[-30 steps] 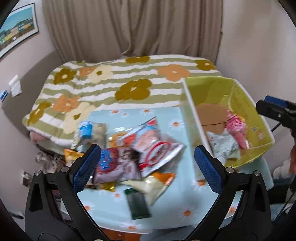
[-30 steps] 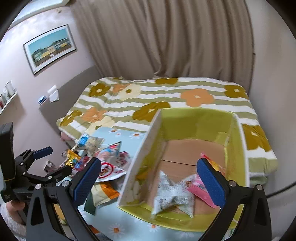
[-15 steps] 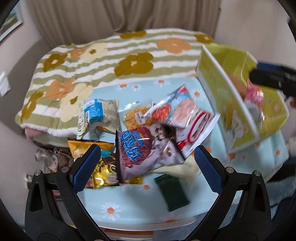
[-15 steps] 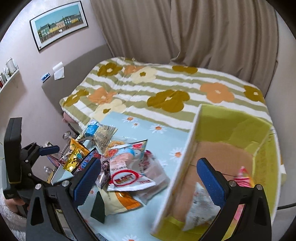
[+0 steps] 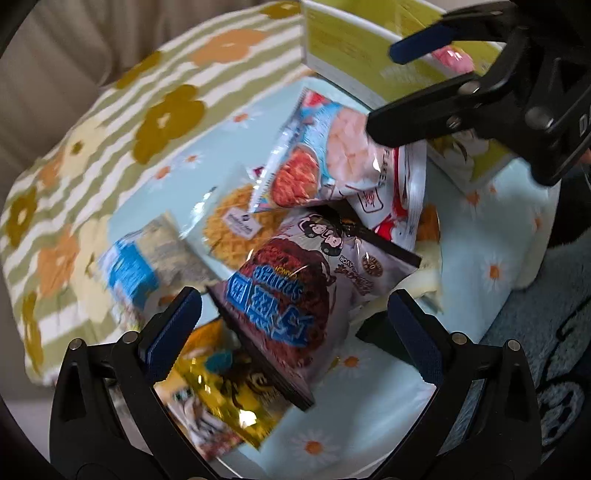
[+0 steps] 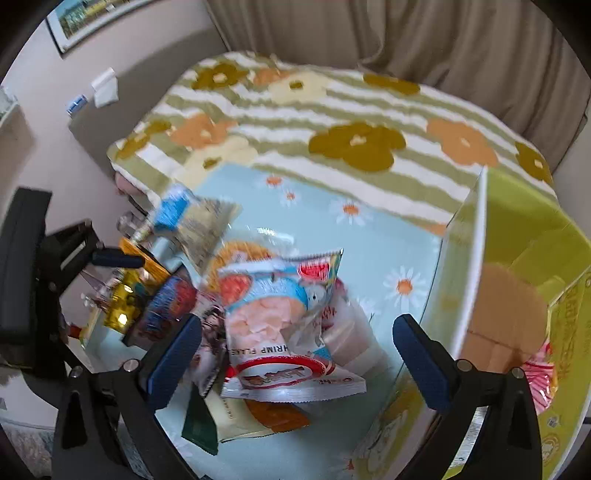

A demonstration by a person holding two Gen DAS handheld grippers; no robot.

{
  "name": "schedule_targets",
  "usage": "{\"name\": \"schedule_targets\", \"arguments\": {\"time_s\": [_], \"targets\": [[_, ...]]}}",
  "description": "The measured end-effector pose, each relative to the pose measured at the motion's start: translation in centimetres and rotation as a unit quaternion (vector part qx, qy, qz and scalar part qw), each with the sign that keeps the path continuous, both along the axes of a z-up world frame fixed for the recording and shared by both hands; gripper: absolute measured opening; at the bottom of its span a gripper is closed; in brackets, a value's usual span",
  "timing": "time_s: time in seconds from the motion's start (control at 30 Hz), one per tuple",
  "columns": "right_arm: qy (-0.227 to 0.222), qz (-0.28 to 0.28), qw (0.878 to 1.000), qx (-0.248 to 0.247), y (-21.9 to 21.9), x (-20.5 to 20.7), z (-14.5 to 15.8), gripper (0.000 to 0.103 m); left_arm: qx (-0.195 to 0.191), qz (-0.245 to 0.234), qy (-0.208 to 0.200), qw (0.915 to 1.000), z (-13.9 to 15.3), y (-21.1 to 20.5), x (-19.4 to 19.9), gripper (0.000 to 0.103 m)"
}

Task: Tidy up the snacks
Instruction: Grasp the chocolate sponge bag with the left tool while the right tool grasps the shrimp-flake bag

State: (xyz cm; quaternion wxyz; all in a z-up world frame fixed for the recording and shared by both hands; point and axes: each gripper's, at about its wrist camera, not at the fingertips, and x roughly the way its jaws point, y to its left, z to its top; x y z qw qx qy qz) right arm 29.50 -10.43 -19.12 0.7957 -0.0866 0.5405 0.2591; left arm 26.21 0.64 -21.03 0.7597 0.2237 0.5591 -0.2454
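Observation:
A pile of snack bags lies on a light blue daisy tablecloth (image 5: 491,236). My left gripper (image 5: 291,317) is open just above a brown chocolate snack bag (image 5: 295,288), with a gold bag (image 5: 221,402) below it. My right gripper (image 6: 295,350) is open over a shrimp flakes bag (image 6: 273,317), which also shows in the left wrist view (image 5: 325,155). A yellow-green cardboard box (image 6: 524,258) at the right holds a pink packet (image 6: 539,373). The right gripper shows in the left wrist view (image 5: 417,88), the left gripper in the right wrist view (image 6: 110,258).
A waffle pack (image 5: 236,221), a blue and white bag (image 5: 133,269), a dark green packet (image 6: 199,421) and an orange bag (image 6: 273,413) are in the pile. A bed with a flowered striped blanket (image 6: 332,122) lies behind the table. Curtains (image 6: 406,33) hang behind.
Both grippers have dropped lower and closer to the snack pile. The right gripper has swung left from the box to over the shrimp flakes bag. Both stay open.

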Motion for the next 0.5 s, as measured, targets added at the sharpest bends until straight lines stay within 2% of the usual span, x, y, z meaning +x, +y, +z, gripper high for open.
{"name": "schedule_targets", "arguments": {"time_s": [0.2, 0.5], "targets": [[0.028, -0.007, 0.999, -0.016, 0.8, 0.6, -2.6, 0.103, -0.009, -0.054, 0.026, 0.9982, -2.6, -0.4, 1.3, 0.1], [0.017, 0.003, 0.999, -0.037, 1.9, 0.5, -3.3, 0.103, -0.054, -0.091, 0.051, 0.993, -3.8, -0.3, 1.9, 0.1]]}}
